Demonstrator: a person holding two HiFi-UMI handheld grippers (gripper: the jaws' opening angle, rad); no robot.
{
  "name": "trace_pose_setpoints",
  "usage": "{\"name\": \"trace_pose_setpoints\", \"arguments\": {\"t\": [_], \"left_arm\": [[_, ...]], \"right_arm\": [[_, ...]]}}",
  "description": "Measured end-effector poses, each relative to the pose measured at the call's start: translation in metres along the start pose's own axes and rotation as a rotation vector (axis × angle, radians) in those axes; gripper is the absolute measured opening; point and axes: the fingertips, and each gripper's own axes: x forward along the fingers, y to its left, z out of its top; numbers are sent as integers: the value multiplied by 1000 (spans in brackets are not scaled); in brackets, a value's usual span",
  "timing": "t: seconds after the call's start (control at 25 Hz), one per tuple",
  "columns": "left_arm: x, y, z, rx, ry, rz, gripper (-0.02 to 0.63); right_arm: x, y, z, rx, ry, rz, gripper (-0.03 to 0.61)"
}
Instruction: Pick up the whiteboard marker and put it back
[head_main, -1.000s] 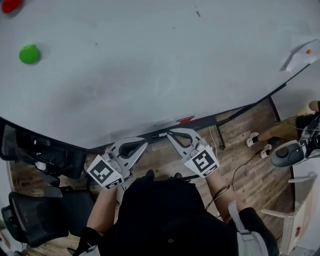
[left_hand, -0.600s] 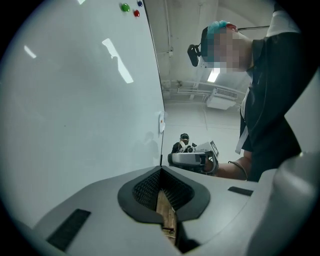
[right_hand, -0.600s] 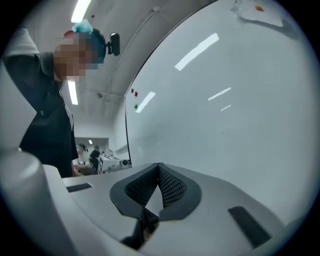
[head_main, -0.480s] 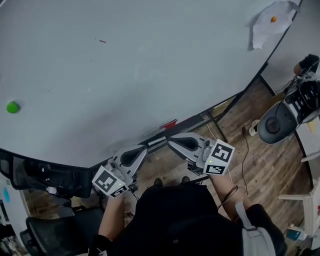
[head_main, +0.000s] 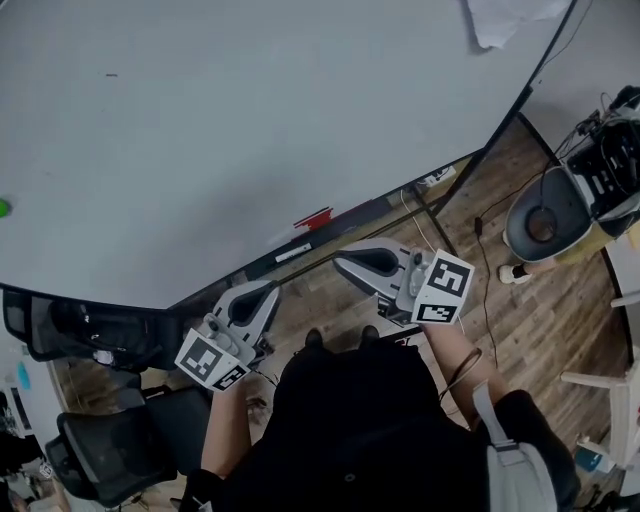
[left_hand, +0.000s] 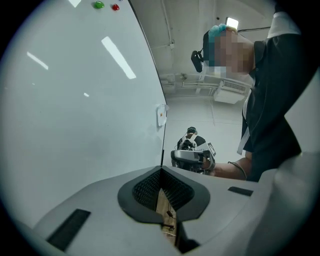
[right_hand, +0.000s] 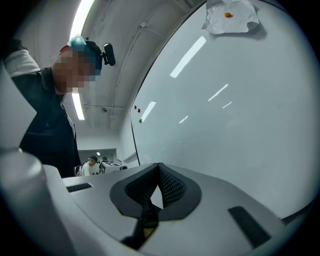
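The whiteboard (head_main: 250, 130) fills the head view, with its tray (head_main: 330, 235) along the lower edge. On the tray lie a small red object (head_main: 313, 218) and a slim white piece (head_main: 292, 253); I cannot tell which is the marker. My left gripper (head_main: 263, 293) hangs below the tray near my body, jaws shut and empty. My right gripper (head_main: 345, 263) sits just under the tray, also shut on nothing. In the left gripper view the left gripper (left_hand: 161, 170) points along the whiteboard (left_hand: 75, 100) and shows the right gripper (left_hand: 192, 156). The right gripper (right_hand: 159, 165) faces the whiteboard (right_hand: 225, 110).
A white paper (head_main: 505, 20) is pinned with an orange magnet (right_hand: 228, 14). Green (left_hand: 98, 5) and red (left_hand: 115, 7) magnets sit at the board's far end. Black office chairs (head_main: 100, 450) stand at lower left. A round grey base (head_main: 543, 218) and cables lie on the wooden floor at right.
The head view has swung, so the board, paper and green magnet slid across the picture. Both grippers stay shut near the body; the right one shifted slightly right.
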Motion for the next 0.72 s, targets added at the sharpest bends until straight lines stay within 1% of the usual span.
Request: {"name": "trace_pose_setpoints", "arguments": {"t": [0.16,0.32,0.52,0.72], "left_arm": [[14,-17,-5,12,11,10,12],[20,-25,2,45,4,49,12],[33,-43,-8,41,16,78,12],[29,-55,-13,40,52,111,12]], "right_arm": [[-26,4,-8,-1,23,26,18],[-52,9,-11,7,23,44,18],[-83,3,-19,25,30,56,18],[-92,4,-17,58,-3,80,18]]}}
